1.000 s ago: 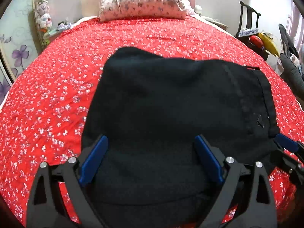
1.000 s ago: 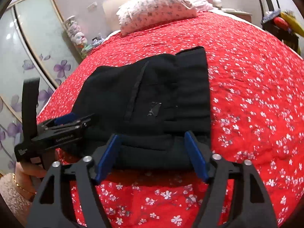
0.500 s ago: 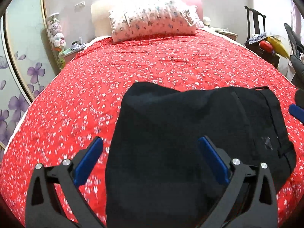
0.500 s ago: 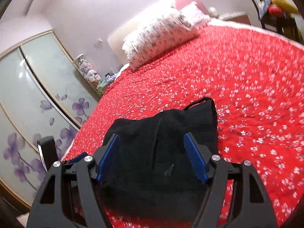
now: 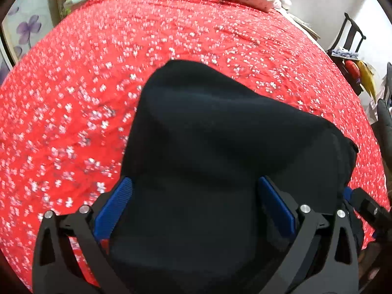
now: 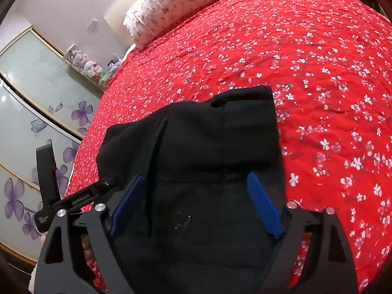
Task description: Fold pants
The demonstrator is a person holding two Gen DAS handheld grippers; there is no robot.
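Left wrist view: red floral bedspread (image 5: pixel 98 78) has wide bare room ahead and left. Folded black pants (image 5: pixel 220 152) lie at the near edge, long axis crosswise, near part cut off. Left gripper (image 5: pixel 193 205) and right gripper (image 6: pixel 193 203) jaws spread wide over fabric.

The pants (image 5: pixel 220 147) are plain black. The bedspread (image 5: pixel 73 98) is red with small white flowers. Both grippers' pads (image 6: pixel 263 204) are blue.
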